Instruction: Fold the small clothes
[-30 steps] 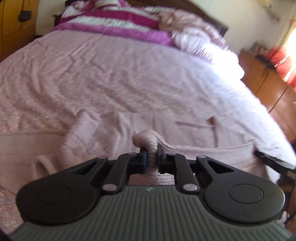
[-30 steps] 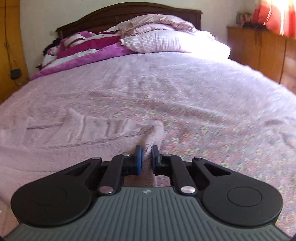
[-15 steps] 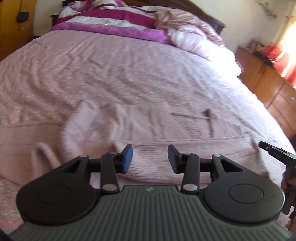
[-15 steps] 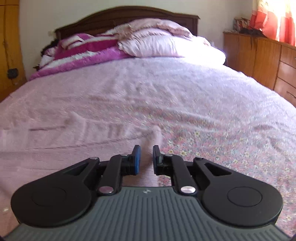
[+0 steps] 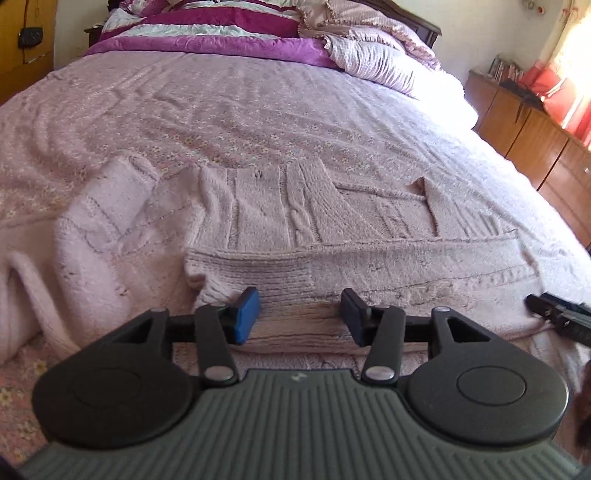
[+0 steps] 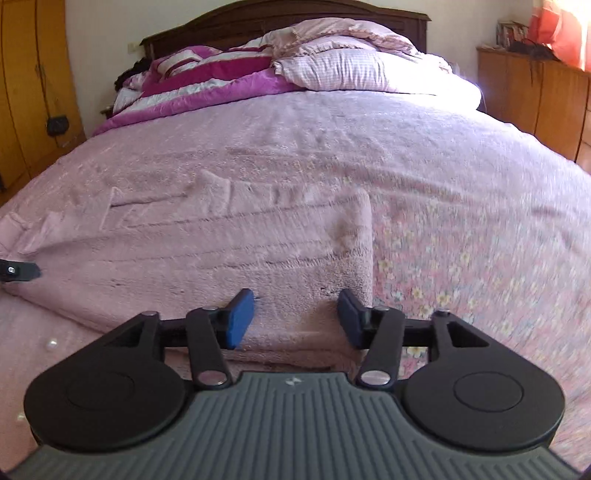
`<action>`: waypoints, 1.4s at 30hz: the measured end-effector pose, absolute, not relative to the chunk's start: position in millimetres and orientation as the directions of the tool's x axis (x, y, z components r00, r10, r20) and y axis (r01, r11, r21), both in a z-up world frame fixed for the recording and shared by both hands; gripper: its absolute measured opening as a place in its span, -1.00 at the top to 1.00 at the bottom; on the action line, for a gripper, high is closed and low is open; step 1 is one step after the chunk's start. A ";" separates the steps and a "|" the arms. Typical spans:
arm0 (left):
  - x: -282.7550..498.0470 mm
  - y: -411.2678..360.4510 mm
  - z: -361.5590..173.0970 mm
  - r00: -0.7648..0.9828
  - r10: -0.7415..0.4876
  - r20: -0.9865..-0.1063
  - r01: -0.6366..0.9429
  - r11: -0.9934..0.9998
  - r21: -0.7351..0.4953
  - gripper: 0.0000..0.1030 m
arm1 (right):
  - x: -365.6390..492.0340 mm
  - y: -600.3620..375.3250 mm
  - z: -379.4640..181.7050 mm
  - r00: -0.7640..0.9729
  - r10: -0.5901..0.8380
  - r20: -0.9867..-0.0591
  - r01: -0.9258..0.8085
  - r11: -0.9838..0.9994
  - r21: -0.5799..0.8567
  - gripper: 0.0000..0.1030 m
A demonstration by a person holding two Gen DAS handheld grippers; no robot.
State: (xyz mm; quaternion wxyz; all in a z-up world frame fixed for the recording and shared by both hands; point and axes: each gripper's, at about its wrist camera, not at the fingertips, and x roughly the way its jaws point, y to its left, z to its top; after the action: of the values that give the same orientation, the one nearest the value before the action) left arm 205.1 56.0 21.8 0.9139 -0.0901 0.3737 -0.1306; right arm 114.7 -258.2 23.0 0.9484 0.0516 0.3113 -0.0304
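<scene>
Lying folded on the bed point(image 5: 258, 110), a pink knit sweater point(image 5: 332, 221) sits beneath both grippers, left gripper point(image 5: 299, 314) and right gripper point(image 6: 295, 314), jaws opening, gripping nothing. Any pad snagging the fuzzy knit could likely drag the fold open.

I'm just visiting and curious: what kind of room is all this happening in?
A home bedroom, most likely. A wide bed with a dark headboard fills the view, pillows piled at its head, and wooden cabinets line the wall. A pink knit sweater lies on the bed.

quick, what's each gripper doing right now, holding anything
Left gripper: jaws opening, holding nothing; the sweater lies below its pads.
Right gripper: jaws opening, holding nothing; the sweater's folded edge lies beneath it.
</scene>
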 end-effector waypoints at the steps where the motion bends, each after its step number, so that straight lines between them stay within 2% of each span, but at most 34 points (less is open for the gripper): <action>1: 204.2 57.3 21.9 0.687 -0.314 -0.655 0.173 0.947 -0.271 -0.05 | 115.1 -257.7 21.7 0.805 -0.029 -0.592 0.092 0.993 0.077 -0.26; 3: 202.2 58.5 23.8 0.681 -0.323 -0.657 0.176 0.943 -0.281 -0.07 | 115.1 -256.8 22.3 0.805 -0.033 -0.593 0.101 0.992 0.082 -0.30; 4: 200.8 58.7 25.8 0.674 -0.331 -0.660 0.180 0.941 -0.287 -0.14 | 115.6 -257.1 22.9 0.805 -0.041 -0.592 0.110 0.991 0.081 -0.32; 7: 191.9 58.4 34.9 0.663 -0.348 -0.663 0.179 0.933 -0.311 -0.38 | 113.2 -256.0 27.4 0.806 -0.101 -0.583 0.167 0.984 0.059 -0.61; 10: 179.5 55.3 44.9 0.668 -0.328 -0.668 0.172 0.942 -0.289 -0.57 | 101.7 -253.1 35.8 0.817 -0.102 -0.568 0.167 0.984 0.063 -0.67; 14: 160.8 52.5 55.4 0.670 -0.295 -0.681 0.182 0.955 -0.234 -0.57 | 79.1 -246.0 51.7 0.827 -0.065 -0.558 0.133 0.988 0.081 -0.77; 21: 126.7 80.4 66.2 0.681 -0.288 -0.673 0.157 0.955 -0.250 -0.57 | 29.6 -213.2 72.9 0.830 -0.019 -0.557 0.051 0.998 0.041 -0.82; 27: 113.8 125.1 68.2 0.702 -0.167 -0.692 0.034 0.979 -0.202 -0.57 | -10.9 -182.1 73.6 0.838 0.002 -0.545 -0.001 1.000 0.001 -0.83; 42: 125.8 236.7 39.8 0.749 -0.026 -0.662 -0.278 0.894 -0.350 -0.57 | -26.4 -160.9 44.2 0.807 -0.046 -0.589 0.061 0.998 0.006 -0.84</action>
State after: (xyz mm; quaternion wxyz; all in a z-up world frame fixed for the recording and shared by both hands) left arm 125.8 236.7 39.8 0.9091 -0.2190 0.3474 0.0693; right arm -26.4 -160.9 44.2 0.9504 0.0122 0.3096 -0.0284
